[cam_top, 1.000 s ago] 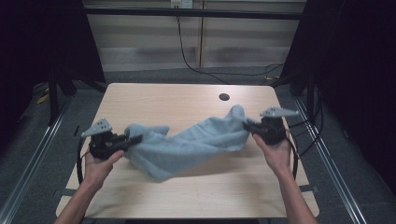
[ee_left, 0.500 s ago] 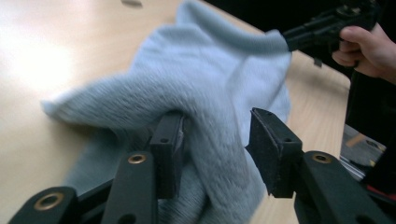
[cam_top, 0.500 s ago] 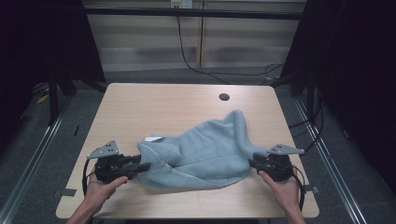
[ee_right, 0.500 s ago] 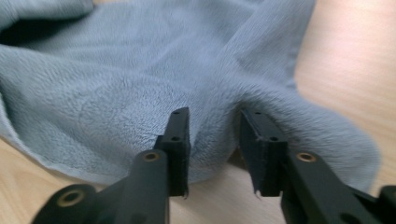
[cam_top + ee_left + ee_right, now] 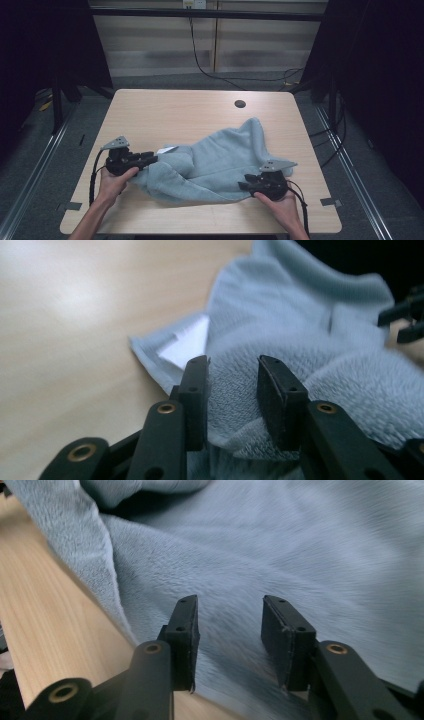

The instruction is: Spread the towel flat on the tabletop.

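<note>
Both hands have come down toward the near edge of the pale wooden table (image 5: 150, 110), and the fluffy pale blue-grey towel (image 5: 220, 160), which a second ago was stretched in the air between them, is now lying crumpled on the tabletop. It is spreading across the near right half of the table, with one corner pointing away toward a small round dark hole (image 5: 240, 104) in the far part of the tabletop. A small white tag (image 5: 187, 344) is showing at the towel's left edge. The left gripper (image 5: 150, 159) (black, with a grey three-cornered plate on top) is sitting at the towel's left end; its jaws have just been closing a little, yet they are standing apart, with a fold of towel lying between the pads (image 5: 197, 390) and a gap showing on either side. The right gripper (image 5: 243, 184) is resting at the towel's near right edge; its jaws have just been opening, and they are standing released above the cloth, gripping nothing.
</note>
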A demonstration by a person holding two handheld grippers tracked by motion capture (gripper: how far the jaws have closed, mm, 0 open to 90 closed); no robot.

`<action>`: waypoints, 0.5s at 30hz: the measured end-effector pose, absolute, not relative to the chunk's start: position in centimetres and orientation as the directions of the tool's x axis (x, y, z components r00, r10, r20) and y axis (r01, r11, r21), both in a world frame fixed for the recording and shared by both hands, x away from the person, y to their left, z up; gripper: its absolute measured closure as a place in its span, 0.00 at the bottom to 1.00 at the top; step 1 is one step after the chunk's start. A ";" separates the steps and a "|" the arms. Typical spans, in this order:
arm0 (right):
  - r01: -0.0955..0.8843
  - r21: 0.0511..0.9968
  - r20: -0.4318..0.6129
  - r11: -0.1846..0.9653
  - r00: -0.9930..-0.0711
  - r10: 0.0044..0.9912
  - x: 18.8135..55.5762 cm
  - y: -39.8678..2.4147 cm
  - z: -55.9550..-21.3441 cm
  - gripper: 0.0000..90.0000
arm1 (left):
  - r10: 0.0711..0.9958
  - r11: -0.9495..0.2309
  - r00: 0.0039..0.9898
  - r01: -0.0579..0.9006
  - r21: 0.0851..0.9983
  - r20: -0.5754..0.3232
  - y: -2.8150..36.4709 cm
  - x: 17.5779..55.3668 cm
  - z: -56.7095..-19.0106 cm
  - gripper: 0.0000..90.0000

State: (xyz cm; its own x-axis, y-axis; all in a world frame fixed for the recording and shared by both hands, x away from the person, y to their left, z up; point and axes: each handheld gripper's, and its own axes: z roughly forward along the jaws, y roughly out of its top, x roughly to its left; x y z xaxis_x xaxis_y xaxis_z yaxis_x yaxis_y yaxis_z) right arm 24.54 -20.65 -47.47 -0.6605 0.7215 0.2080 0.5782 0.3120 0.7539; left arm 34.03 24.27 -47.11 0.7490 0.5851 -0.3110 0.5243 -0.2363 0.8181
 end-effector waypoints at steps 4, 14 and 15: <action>0.591 0.719 0.171 0.365 -0.660 0.732 24.9 -19.2 -48.7 0.59 | 0.534 -0.339 0.790 0.528 0.779 -0.302 22.5 32.7 -48.8 0.72; 0.612 0.704 0.167 0.360 -0.635 0.754 27.5 -20.5 -50.2 0.84 | 0.523 -0.332 0.779 0.559 0.760 -0.345 21.2 32.3 -49.7 0.72; 0.604 0.709 0.160 0.363 -0.639 0.752 27.9 -20.7 -50.3 0.88 | 0.525 -0.332 0.778 0.560 0.759 -0.345 21.1 32.2 -49.7 0.72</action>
